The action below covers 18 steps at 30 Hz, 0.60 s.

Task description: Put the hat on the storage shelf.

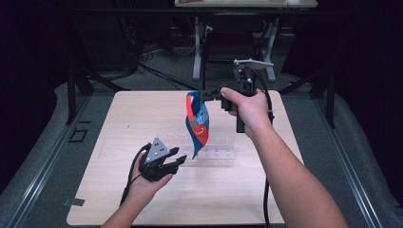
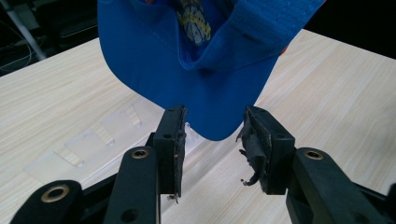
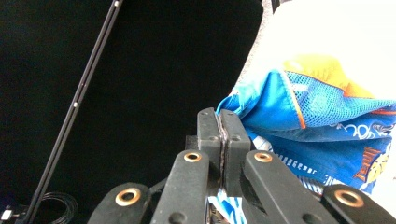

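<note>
Right claw [image 3: 223, 122] pinches cap [image 1: 197, 124]; left claw [image 2: 215, 140] agape

Dim surroundings, table [image 1: 142, 199] evenly lit from above (right gripper view's background washed out, perhaps overexposed).

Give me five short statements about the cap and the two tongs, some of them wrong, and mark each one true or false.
1. The right tongs are shut on the blue cap. True.
2. The cap lies flat on the table. False: it hangs in the air above it.
3. The left tongs are clamped on the cap's brim. False: their jaws stand apart, with the brim's tip just beyond them.
4. A clear plastic rack lies on the table below the cap. True.
5. The cap is green all over. False: it is blue with orange-red parts.
</note>
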{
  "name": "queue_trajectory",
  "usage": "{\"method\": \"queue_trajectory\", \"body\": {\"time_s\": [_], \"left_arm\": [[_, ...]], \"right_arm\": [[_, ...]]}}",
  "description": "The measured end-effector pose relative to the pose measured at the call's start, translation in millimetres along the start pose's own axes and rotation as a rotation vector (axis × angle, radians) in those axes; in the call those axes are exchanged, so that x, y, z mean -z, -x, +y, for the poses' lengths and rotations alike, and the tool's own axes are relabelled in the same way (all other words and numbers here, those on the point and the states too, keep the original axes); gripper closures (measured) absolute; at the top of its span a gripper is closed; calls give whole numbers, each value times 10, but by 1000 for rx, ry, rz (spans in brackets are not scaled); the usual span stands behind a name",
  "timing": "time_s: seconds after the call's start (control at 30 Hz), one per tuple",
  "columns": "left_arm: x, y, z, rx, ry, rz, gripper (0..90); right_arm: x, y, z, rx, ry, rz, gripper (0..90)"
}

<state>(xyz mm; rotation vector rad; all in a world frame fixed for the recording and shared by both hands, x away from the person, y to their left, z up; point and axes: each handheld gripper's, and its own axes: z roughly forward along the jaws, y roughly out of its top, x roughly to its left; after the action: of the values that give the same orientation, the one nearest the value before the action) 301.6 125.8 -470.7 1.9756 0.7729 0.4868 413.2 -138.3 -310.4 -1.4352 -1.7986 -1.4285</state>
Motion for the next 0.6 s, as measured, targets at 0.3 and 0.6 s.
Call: {"method": "queue_trajectory", "body": {"time_s": [0.3, 0.6], "left_arm": [[-90, 117, 56, -24, -3, -18, 586], [-246, 255, 129, -66, -24, -14, 642]], "right_arm": [[34, 10, -5, -1, 19, 3, 894], [19, 6, -11, 0, 10, 1, 894]]}}
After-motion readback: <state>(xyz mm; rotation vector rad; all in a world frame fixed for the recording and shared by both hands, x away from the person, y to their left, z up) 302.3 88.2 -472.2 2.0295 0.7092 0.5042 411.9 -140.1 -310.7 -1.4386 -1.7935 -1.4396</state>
